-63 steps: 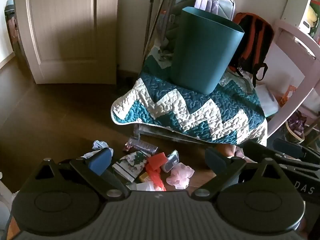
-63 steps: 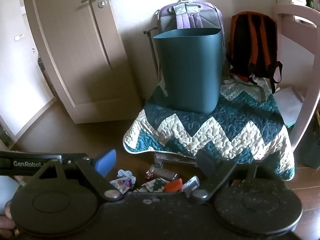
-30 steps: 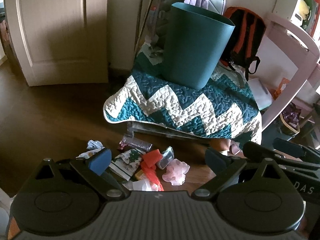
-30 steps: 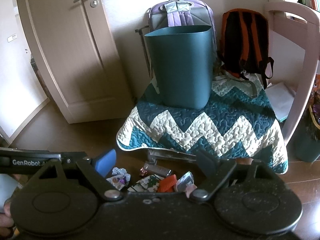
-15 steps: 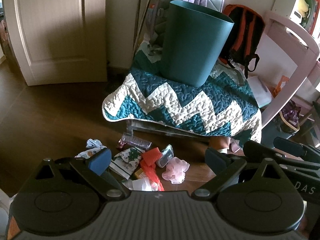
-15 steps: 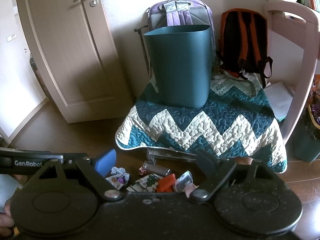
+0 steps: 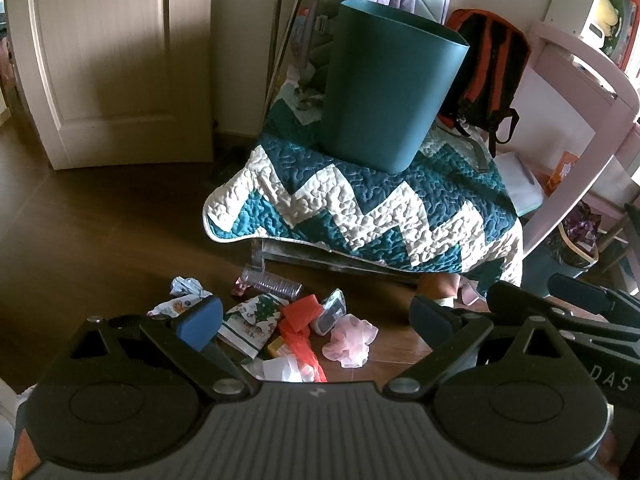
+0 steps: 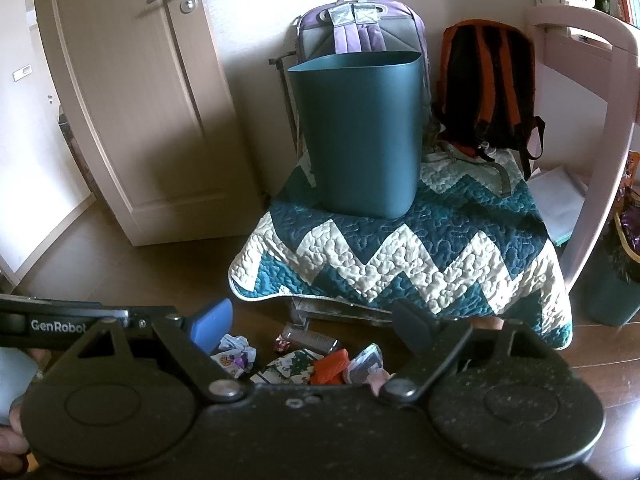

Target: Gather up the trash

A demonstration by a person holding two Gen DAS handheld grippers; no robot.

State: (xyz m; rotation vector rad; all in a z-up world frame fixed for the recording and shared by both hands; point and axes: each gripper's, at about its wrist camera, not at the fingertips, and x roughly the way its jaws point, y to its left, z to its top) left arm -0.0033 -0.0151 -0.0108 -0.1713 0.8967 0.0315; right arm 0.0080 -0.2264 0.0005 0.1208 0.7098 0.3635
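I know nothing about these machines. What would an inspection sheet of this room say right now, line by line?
Surface: dark brown wooden floor, litter on it.
Job's things: tall teal plastic bin upright on the teal-and-white zigzag quilt; floor pile includes a clear ribbed plastic bottle, red wrapper, pink crumpled plastic, printed paper packet.
Clutter: purple backpack and orange-black backpack behind the bin.
Grippers: left tool open, empty; right tool open, empty; both above the pile.
Cables: nothing seen.
Surroundings: closed cream door; pink furniture frame.
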